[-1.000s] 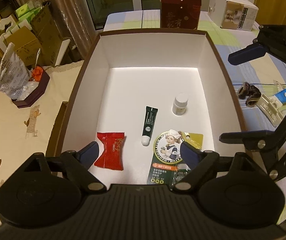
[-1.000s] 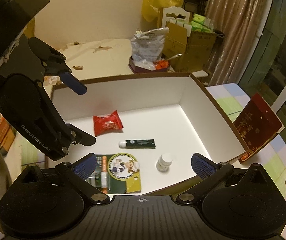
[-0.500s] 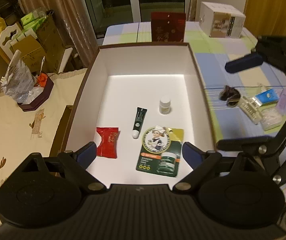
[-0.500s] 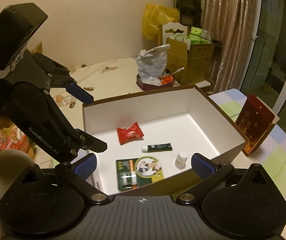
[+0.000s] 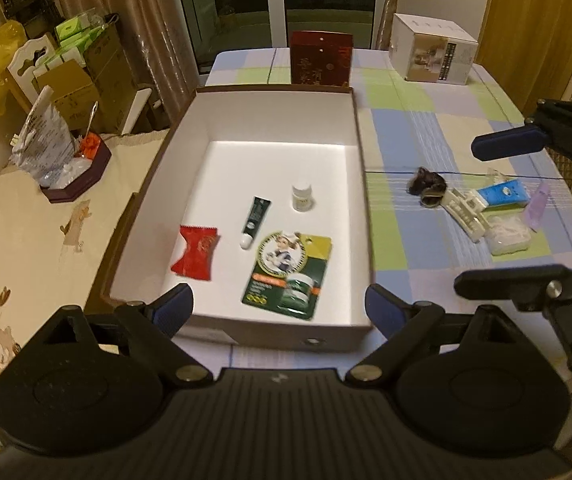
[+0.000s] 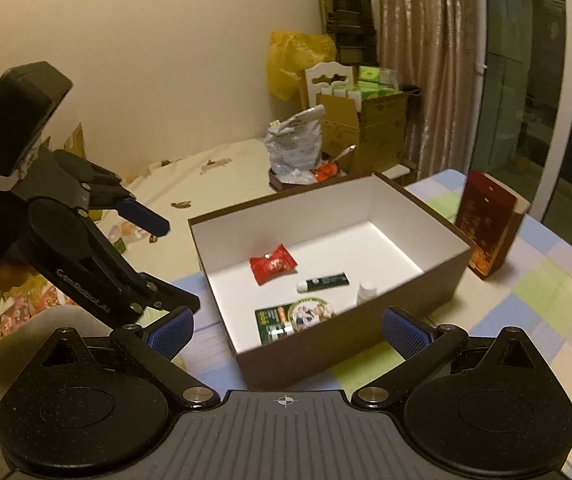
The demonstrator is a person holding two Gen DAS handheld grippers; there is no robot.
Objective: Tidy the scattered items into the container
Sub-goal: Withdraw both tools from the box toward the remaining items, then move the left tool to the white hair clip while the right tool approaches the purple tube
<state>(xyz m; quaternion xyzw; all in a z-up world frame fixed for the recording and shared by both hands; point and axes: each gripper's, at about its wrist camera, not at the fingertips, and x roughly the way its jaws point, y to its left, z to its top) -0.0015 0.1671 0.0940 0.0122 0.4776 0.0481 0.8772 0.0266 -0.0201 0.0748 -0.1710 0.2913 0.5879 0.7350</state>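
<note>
Jaws, left: wide apart, nothing between them; left gripper (image 5: 279,307) hangs over the near wall of the box (image 5: 278,334).
Jaws, right: wide apart too, nothing held; right gripper (image 6: 286,330) sits off the near corner of the box, looking in.
Box: brown outside, white inside, on the checked cloth (image 5: 414,128).
Already in box: red candy (image 5: 195,252), dark tube (image 5: 255,222), small white bottle (image 5: 303,197), green card pack (image 5: 289,272).
Things to tidy: little pile on the cloth, right of the box, well apart from its wall.
Pile: dark hair tie (image 5: 426,182) closest to the box, then white clip (image 5: 466,214), blue and white tube (image 5: 500,194), clear case (image 5: 510,236), purple bit (image 5: 538,206).
Way from jaws: pile lies off to the right of the left gripper and farther away, between the two fingers of the right gripper as seen from the left camera.
Nearer hand: right one, most likely.
White clip: long and thin, slanted, one end toward the hair tie, other end toward the clear case.
Blue and white tube: lies mostly side to side; cap end hard to tell.
Next, a guess: right gripper goes down on one piece of the pile.
</note>
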